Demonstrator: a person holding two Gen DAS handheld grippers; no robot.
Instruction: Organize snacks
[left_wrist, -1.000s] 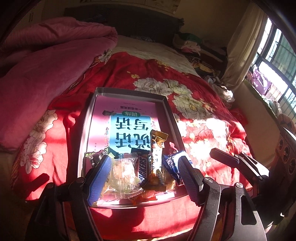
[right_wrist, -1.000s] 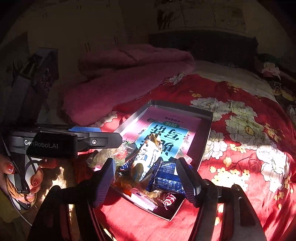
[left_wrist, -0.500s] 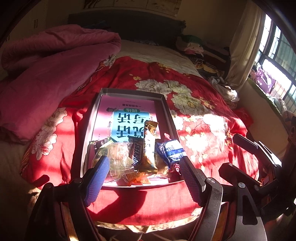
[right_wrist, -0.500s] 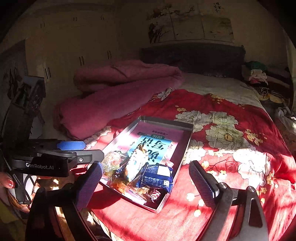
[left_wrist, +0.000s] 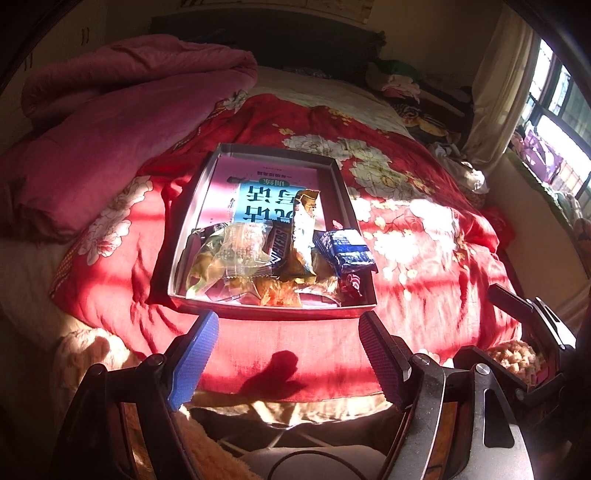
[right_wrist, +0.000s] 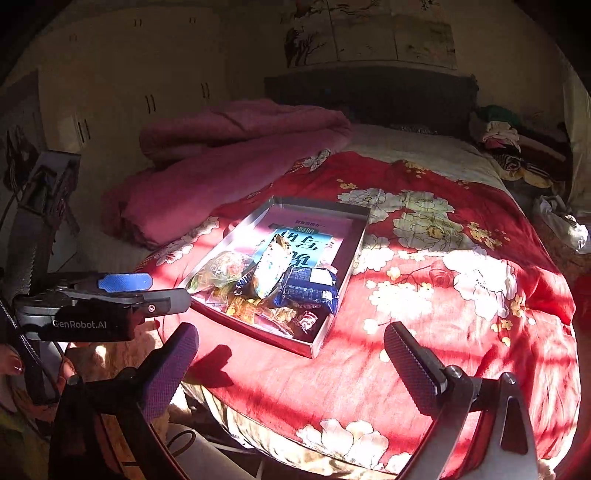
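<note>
Snacks (left_wrist: 273, 258) heaped at near end of metal tray (left_wrist: 192, 206), on red floral bedspread (left_wrist: 424, 251). Left gripper (left_wrist: 286, 354) spread, empty, short of tray. Right gripper (right_wrist: 291, 362) opening wide, nothing between jaws. Likely trouble: soft bedding giving under a push, tilting tray; overlapped slippery wrappers dragging neighbours out, tall gold packet (left_wrist: 304, 229) toppling; harsh sun and shadow masking wrapper edges.

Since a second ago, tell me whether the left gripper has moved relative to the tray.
Yes. The left gripper has pulled back toward the bed's edge; its fingertips now sit short of the tray instead of flanking the snacks.
</note>
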